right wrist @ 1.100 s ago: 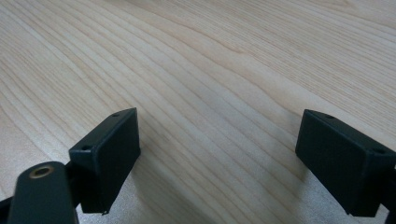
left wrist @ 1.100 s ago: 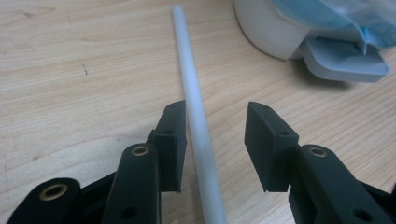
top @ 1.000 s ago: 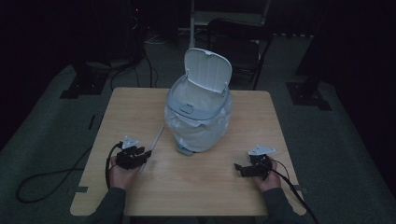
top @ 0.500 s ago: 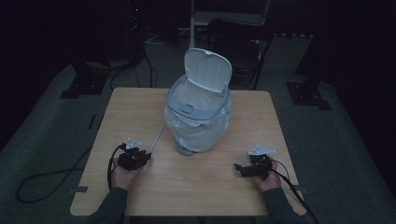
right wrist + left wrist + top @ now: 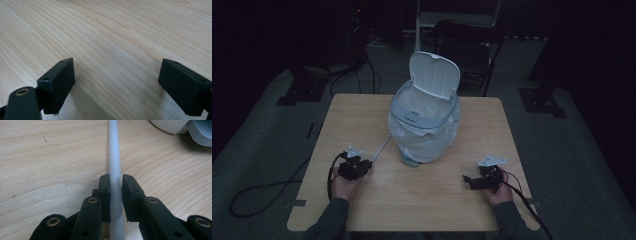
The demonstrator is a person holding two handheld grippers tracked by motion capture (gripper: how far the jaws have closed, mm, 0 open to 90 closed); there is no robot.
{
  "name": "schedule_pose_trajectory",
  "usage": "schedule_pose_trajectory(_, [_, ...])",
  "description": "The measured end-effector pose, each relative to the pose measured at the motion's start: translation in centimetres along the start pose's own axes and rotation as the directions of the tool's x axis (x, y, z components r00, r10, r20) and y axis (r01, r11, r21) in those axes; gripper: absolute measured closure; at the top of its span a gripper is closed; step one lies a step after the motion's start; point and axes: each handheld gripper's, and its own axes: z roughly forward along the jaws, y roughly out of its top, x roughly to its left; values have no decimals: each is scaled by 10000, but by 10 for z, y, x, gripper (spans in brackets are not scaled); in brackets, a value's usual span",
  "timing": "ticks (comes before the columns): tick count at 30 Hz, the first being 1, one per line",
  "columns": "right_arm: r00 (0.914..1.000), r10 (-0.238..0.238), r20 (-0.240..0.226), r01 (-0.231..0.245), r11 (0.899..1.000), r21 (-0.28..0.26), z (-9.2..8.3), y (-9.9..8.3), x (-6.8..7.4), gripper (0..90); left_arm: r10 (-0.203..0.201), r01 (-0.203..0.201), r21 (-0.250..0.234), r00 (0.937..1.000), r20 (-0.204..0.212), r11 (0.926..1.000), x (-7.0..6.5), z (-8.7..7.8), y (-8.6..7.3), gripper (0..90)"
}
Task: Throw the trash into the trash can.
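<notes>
On the wooden table [image 5: 422, 200], my left gripper [image 5: 115, 183] has just been closing onto the white rod [image 5: 114, 150], which runs straight ahead between its jaws toward the bin [image 5: 424, 130].

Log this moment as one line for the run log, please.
left gripper: jaws just closing around white rod on table | right gripper: jaws open, nothing between | lidded bin: lid up

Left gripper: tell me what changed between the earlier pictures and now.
The left gripper has just been closing its jaws around the white rod lying on the table; the pads now sit against the rod's sides. The hand itself has barely shifted. The right gripper stays open over bare wood, and the lined bin keeps its lid up.
</notes>
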Motion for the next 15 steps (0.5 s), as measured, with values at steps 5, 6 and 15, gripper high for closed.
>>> schedule_pose_trajectory(5, [10000, -3, -1, 3, 10000, 0, 0, 0, 0, 129, 184, -183, 56, 9998, -60, 9998, -1, 0, 1, 797])
schedule_pose_trajectory(6, [10000, -6, -1, 6, 10000, 0, 0, 0, 0, 129, 173, -173, 53, 9998, -40, 9998, -1, 0, 1, 798])
schedule_pose_trajectory(15, [10000, 1, -1, -1, 10000, 0, 0, 0, 0, 128, 56, -53, -267, 9999, 135, 9996, 5, -9, 5, 804])
